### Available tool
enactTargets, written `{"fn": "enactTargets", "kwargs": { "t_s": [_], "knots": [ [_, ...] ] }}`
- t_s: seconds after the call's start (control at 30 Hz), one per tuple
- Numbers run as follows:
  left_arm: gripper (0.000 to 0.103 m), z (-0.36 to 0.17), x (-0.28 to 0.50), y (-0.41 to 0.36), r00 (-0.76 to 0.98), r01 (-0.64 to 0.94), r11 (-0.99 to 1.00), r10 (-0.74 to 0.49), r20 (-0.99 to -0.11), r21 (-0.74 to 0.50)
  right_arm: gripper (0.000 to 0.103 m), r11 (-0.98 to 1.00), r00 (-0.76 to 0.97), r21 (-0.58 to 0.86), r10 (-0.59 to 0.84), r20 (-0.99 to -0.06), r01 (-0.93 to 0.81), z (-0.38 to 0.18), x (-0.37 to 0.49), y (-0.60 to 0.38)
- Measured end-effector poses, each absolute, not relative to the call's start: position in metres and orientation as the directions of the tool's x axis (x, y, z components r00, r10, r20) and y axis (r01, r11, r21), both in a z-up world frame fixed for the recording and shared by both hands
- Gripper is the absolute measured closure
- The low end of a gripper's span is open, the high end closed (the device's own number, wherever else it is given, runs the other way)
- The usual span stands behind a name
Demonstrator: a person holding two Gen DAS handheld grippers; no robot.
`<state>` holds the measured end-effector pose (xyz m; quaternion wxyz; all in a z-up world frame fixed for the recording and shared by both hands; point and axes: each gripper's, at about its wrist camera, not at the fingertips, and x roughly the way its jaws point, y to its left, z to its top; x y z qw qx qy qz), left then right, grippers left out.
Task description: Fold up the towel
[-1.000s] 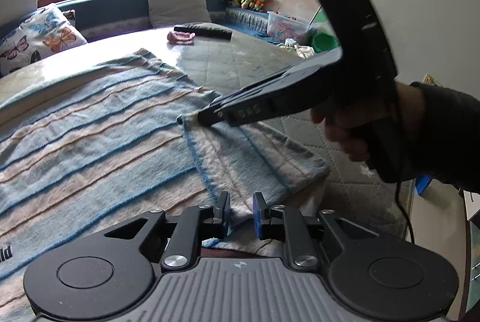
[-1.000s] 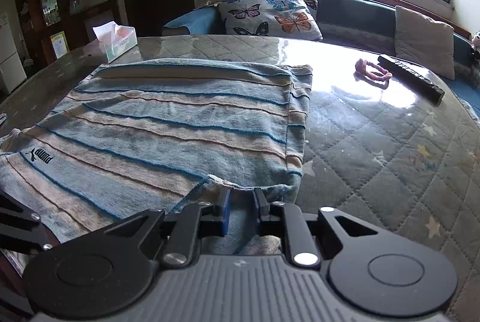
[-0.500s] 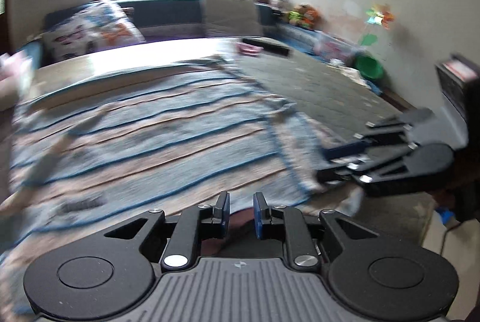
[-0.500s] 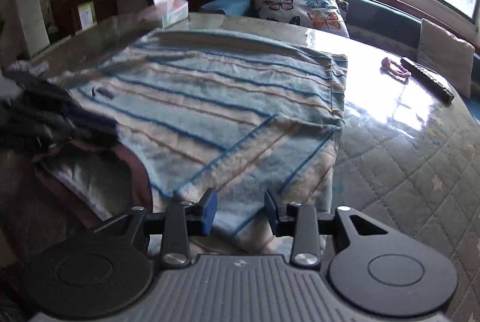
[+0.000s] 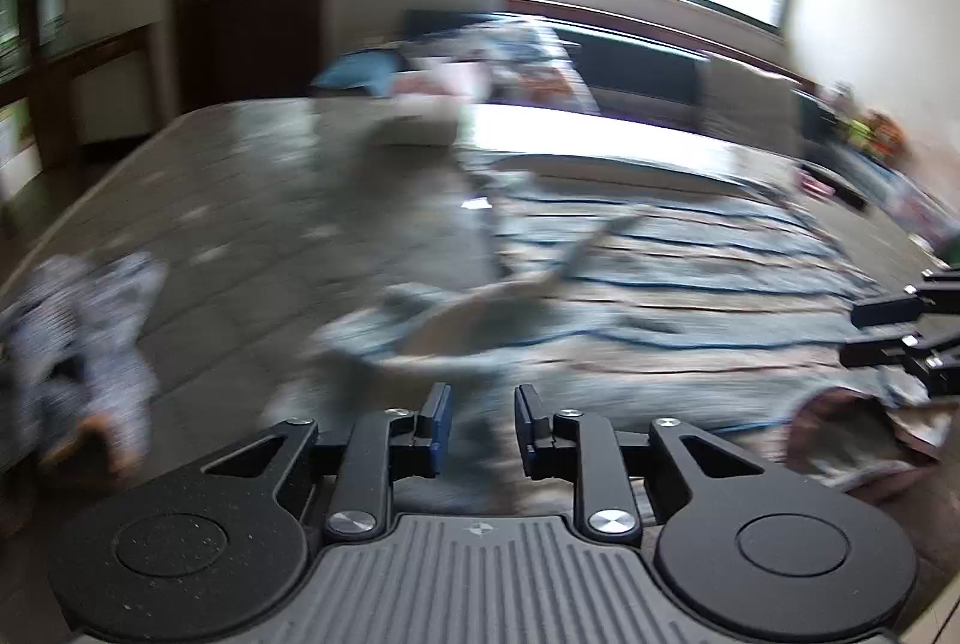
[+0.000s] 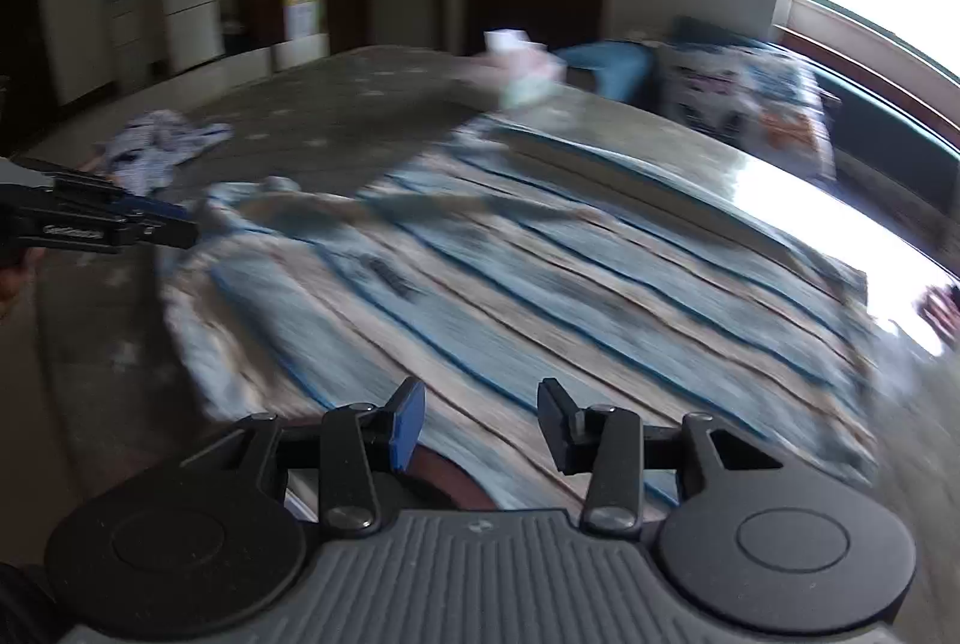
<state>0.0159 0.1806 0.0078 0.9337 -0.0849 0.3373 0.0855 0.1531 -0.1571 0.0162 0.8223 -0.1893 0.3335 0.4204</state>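
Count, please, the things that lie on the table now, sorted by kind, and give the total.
Striped towel: 1
Crumpled patterned cloth: 1
Tissue box: 1
Total: 3. The far right end of the table is too blurred to count anything there.

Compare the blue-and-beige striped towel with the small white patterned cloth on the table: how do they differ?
The blue-and-beige striped towel is far larger than the small white patterned cloth. The towel lies spread out; the cloth is bunched up. Both rest on the grey quilted table.
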Motion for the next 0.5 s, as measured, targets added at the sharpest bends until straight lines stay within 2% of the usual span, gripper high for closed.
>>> {"fn": "enactTargets", "kwargs": {
  "t_s": [0.17,0.5],
  "knots": [
    [0.076,-0.003,0.001,0.217,0.719,-0.332,0.93,0.144,-0.68,-0.155,0.061,0.46,0.336,-0.026,0.609,-0.719,-0.888,0.01,0.142,-0.1],
    [0.073,-0.01,-0.005,0.233,0.731,-0.36,0.898,0.104,-0.674,-0.251,0.061,0.319,0.232,-0.02,0.641,-0.731,-0.947,-0.009,0.116,-0.023]
  ]
}}
